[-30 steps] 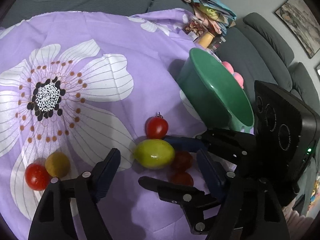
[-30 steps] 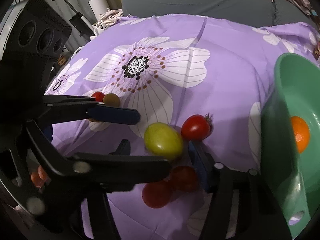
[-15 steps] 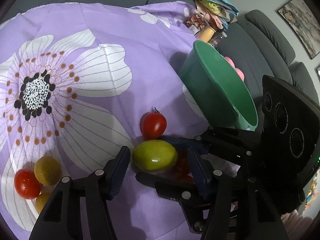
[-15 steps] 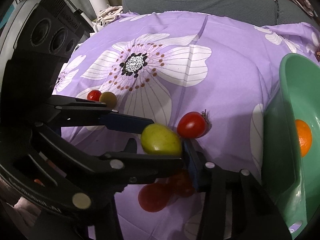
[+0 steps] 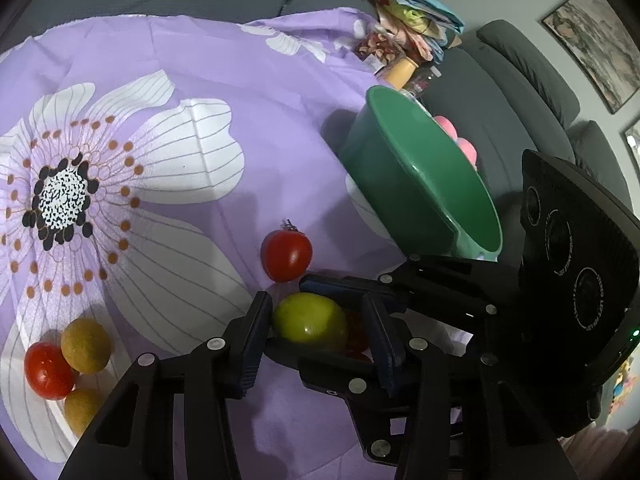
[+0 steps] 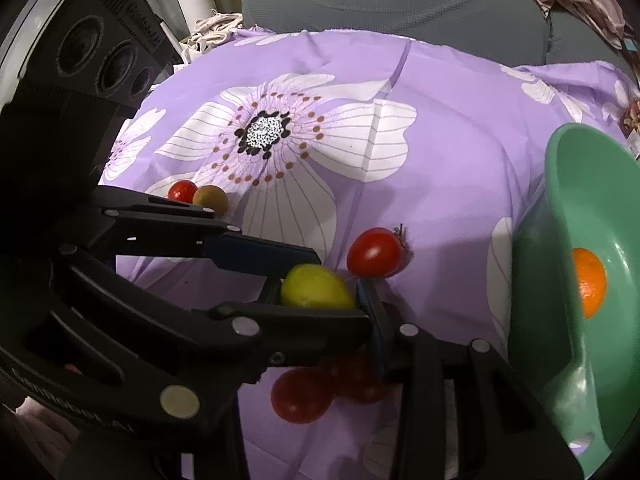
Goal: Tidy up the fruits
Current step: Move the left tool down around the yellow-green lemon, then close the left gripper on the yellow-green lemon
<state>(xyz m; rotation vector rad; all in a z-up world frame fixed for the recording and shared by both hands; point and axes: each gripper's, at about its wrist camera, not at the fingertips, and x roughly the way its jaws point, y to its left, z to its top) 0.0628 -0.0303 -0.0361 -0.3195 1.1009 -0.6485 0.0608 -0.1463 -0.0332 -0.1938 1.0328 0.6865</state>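
The smooth yellow-green oval fruit (image 5: 309, 317) lies on the purple cloth with big white flowers (image 5: 240, 80), and now both grippers are around it at once. A second ago the left gripper (image 5: 316, 332) stood wide, with the fruit well ahead of its tips; now its two black fingers sit just beside the fruit, one on each side, and its jaws are closing. The left finger (image 5: 256, 332) looks like it touches the fruit, but the other side shows a small gap, so it does not squeeze yet. The right gripper (image 6: 316, 276) has come in too — a second ago its jaws were wide apart, now they are closing on the same fruit from the other two sides (whether its pads press it, I cannot tell). That seems like a fix for a slippery fruit: four fingers box it in so it cannot roll. The fruit has not left the cloth. Under the grippers lie two small dark red tomatoes (image 6: 304, 396), partly hidden. A round red tomato with a tiny stem (image 5: 286, 255) sits just beyond. The green plastic bowl (image 5: 404, 200) stands near, tilted, with an orange (image 6: 588, 282) inside — most likely where the fruit should go. Far off on the cloth wait one more red tomato (image 5: 47, 370) and two brownish-yellow round fruits (image 5: 85, 345).
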